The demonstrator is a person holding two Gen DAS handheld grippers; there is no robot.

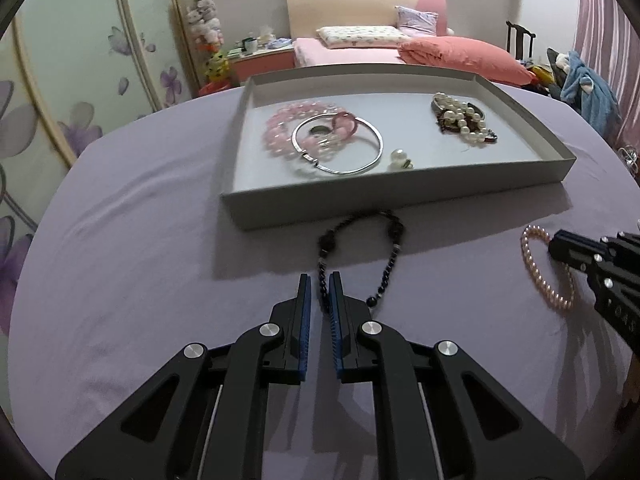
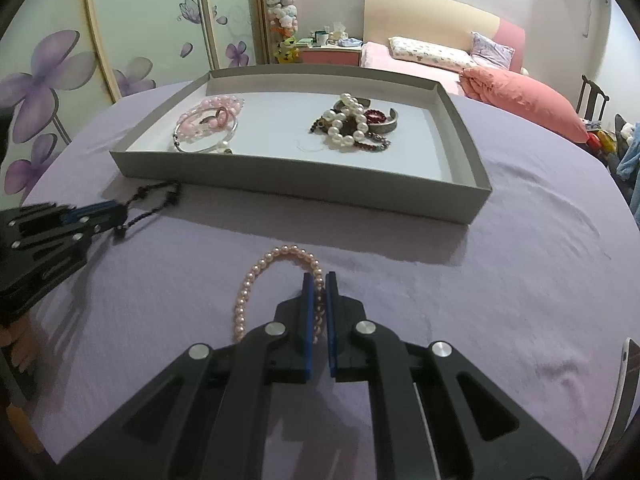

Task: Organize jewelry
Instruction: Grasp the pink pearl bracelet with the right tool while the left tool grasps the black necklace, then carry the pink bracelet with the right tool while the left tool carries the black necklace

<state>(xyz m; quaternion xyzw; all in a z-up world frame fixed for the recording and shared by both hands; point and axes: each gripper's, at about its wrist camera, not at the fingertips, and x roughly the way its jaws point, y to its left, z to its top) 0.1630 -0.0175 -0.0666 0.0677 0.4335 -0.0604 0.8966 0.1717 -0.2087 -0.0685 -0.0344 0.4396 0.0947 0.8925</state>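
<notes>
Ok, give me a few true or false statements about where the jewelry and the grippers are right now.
1. The left gripper is shut on the dark beaded necklace. True.
2. The pale pink pearl bracelet lies inside the shallow grey cardboard tray. False: it lies on the lilac cloth, in the right gripper.
3. The thin silver bangle is in the tray. True.
4. The tray is empty. False: it holds several pieces.

Lilac tablecloth [image 1: 120, 240], grey tray [image 1: 400, 196], black bead necklace [image 1: 394, 236], pink pearl bracelet [image 2: 256, 280].
</notes>
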